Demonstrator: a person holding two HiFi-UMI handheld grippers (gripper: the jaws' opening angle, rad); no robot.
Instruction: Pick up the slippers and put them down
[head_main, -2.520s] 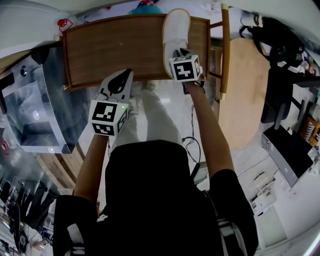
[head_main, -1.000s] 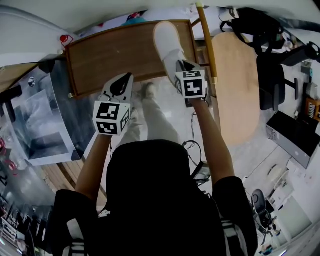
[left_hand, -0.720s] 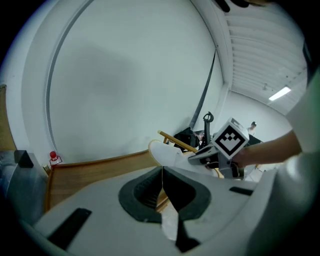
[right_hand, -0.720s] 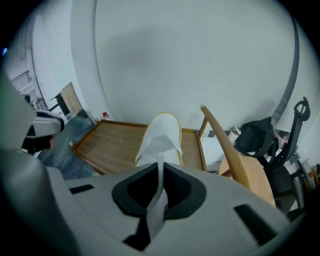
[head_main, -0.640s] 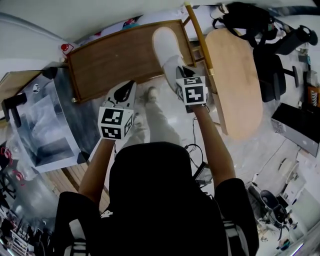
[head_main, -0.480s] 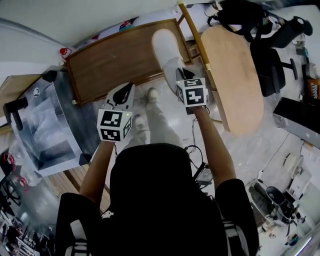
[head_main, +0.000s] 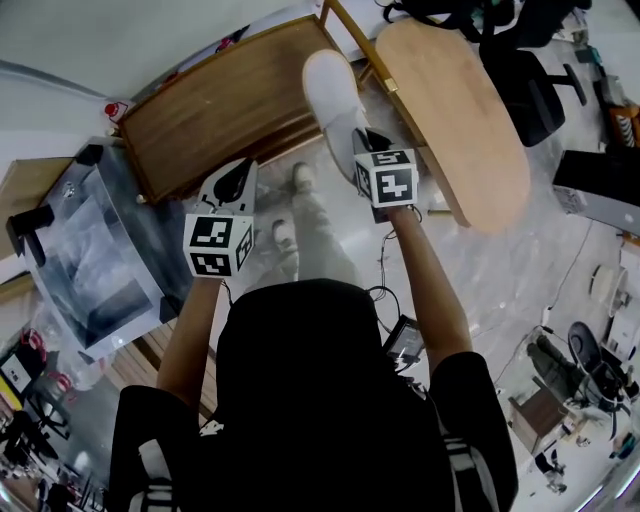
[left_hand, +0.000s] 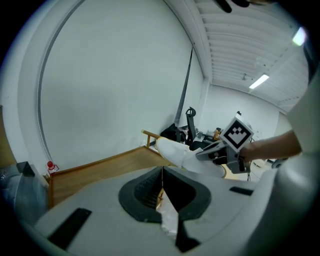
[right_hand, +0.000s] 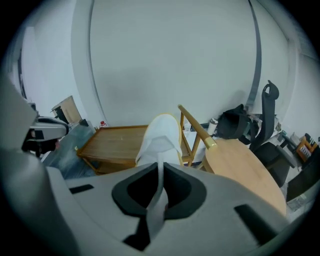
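The white slipper (head_main: 335, 92) is held in the air, its toe pointing away from the person, over the right end of the low wooden counter (head_main: 215, 110) and just beside the round table (head_main: 455, 115). It is gripped at the heel rim by the right tongs (head_main: 365, 140), whose jaws are closed almost fully on that thin fabric edge, as the right gripper view shows. The left tongs (head_main: 238, 172) are closed with nothing between them and are well apart from the slipper. The carry towards a setting-down place is judged to be the step in hand. Because only a narrow edge is pinched, the grip should be held firm and swinging avoided, so that the toe is not caught on the counter's edge or the round table. The sole should be lowered flat onto a bare spot before the jaws are opened
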